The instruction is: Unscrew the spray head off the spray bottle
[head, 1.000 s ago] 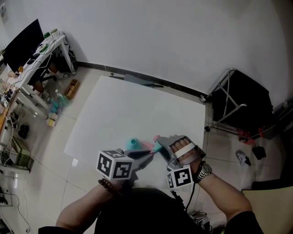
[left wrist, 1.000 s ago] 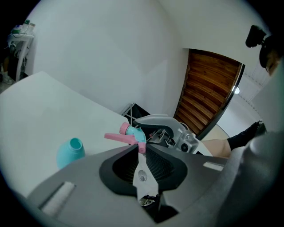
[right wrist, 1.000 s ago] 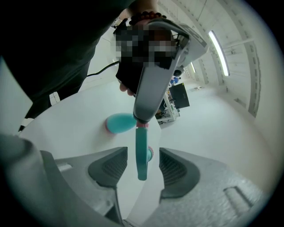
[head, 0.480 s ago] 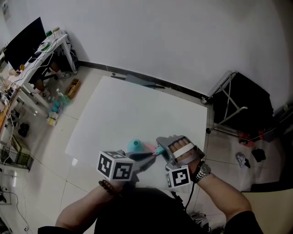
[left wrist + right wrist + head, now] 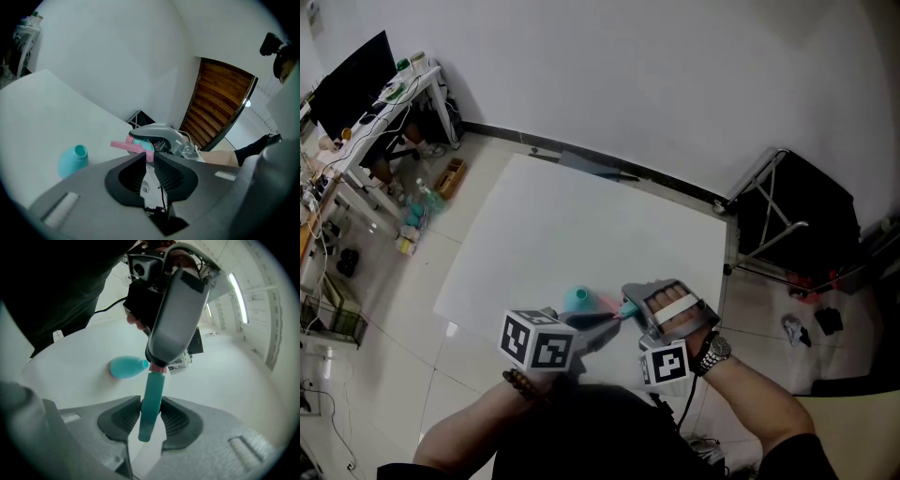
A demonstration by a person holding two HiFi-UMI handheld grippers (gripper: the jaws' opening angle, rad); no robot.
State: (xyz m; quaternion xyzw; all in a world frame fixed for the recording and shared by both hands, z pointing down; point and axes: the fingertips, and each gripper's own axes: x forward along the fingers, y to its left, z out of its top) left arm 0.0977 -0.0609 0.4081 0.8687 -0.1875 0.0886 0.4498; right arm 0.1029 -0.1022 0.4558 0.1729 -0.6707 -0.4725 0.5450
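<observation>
Left gripper (image 5: 149,158), jaws pinched on pink trigger (image 5: 127,146) of spray head (image 5: 143,142); teal bottle (image 5: 71,161) at nine o'clock, on white table (image 5: 42,108).

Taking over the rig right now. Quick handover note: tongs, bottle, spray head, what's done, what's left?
Left tongs: shut on the pink trigger of the spray head.
Right tongs: have just been closing, with the head's teal stem between them and gripped.
Spray bottle: lying on its side on the white table, neck open, clear of both tongs.
Done: the head is off the bottle.
Left: probably only to set the head down and let go.
</observation>
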